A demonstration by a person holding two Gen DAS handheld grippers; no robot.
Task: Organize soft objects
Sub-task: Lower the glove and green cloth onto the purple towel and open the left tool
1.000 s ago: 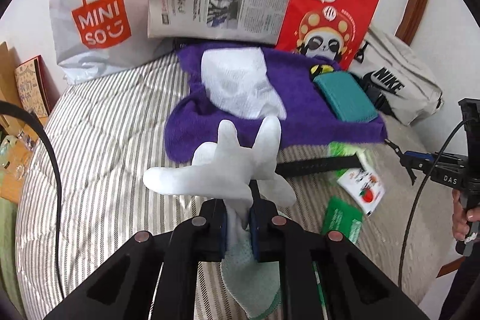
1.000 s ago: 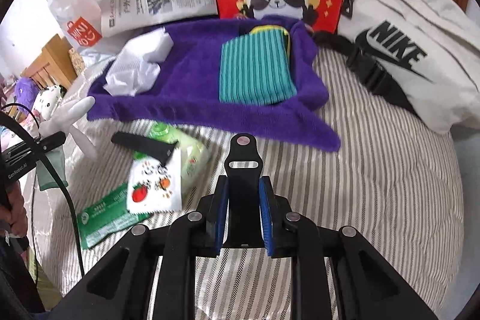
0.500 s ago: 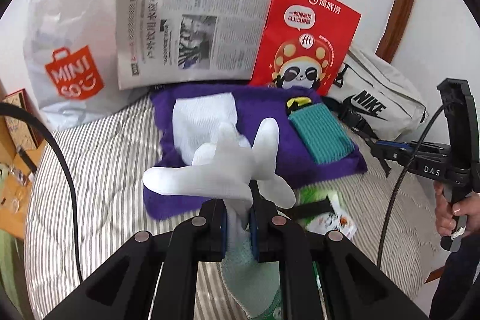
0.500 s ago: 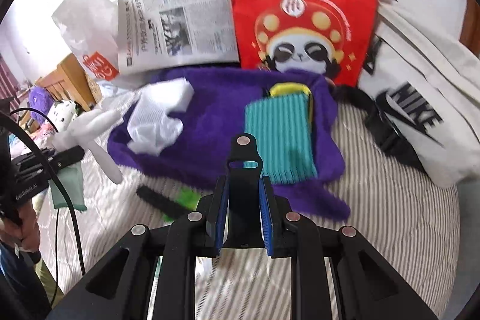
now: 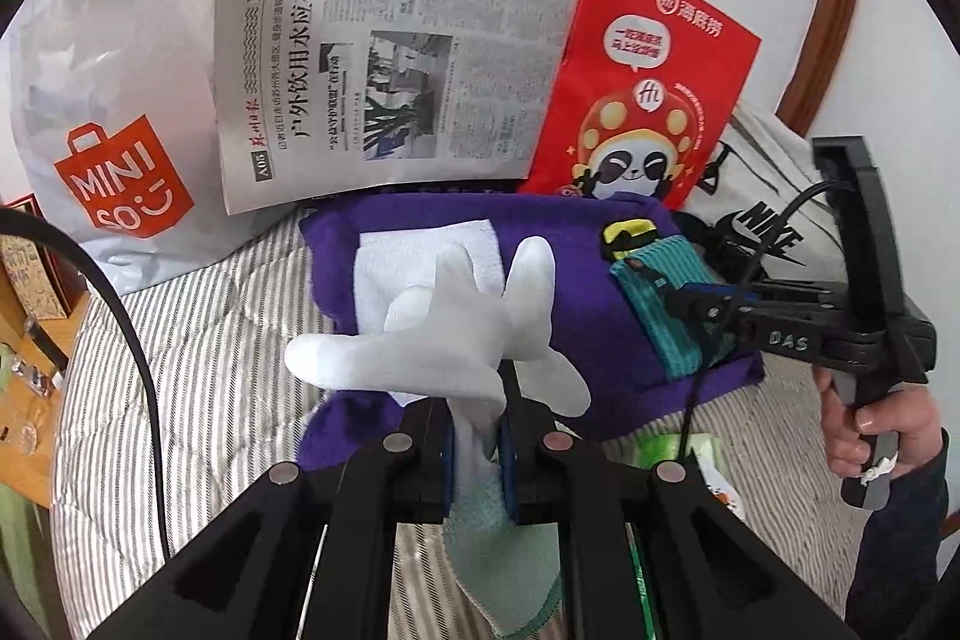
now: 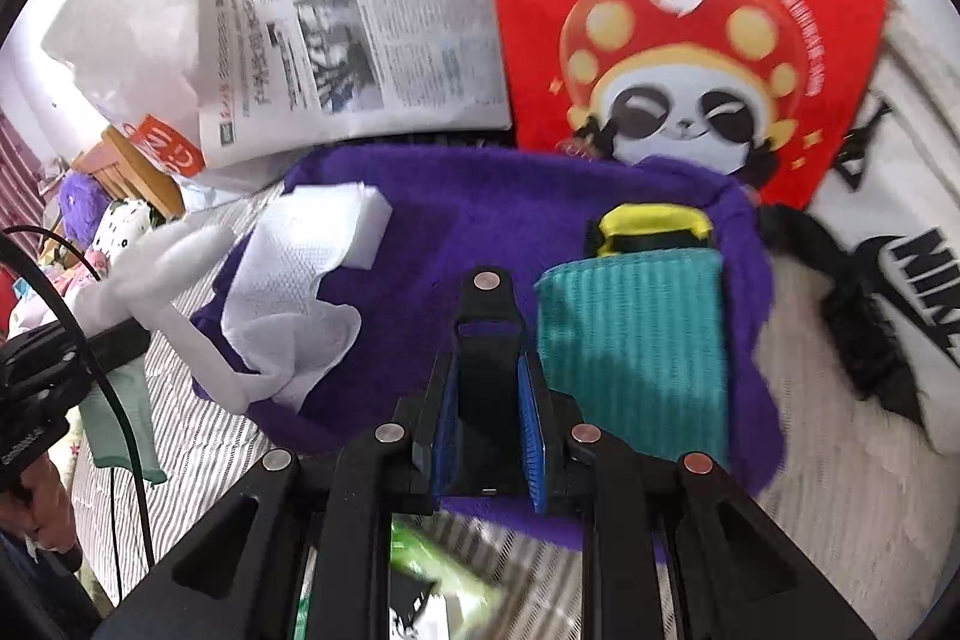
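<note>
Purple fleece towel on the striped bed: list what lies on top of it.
On the purple fleece towel lie crumpled white paper towel, a teal ribbed cloth and a yellow-and-black item partly covered by that cloth.

Both views look forward and down along their own fingers at the bed (image 5: pixel 198 340). The left wrist camera sits behind the left hand-held gripper (image 5: pixel 474 436), with the purple towel (image 5: pixel 576 292) just ahead and the right hand-held gripper (image 5: pixel 678 295) to its right. The right wrist camera rides closer over the towel, the left hand-held gripper (image 6: pixel 135 337) at its left. Both share the towel, newspaper (image 6: pixel 366 34) and red bag (image 6: pixel 678 10).
</note>
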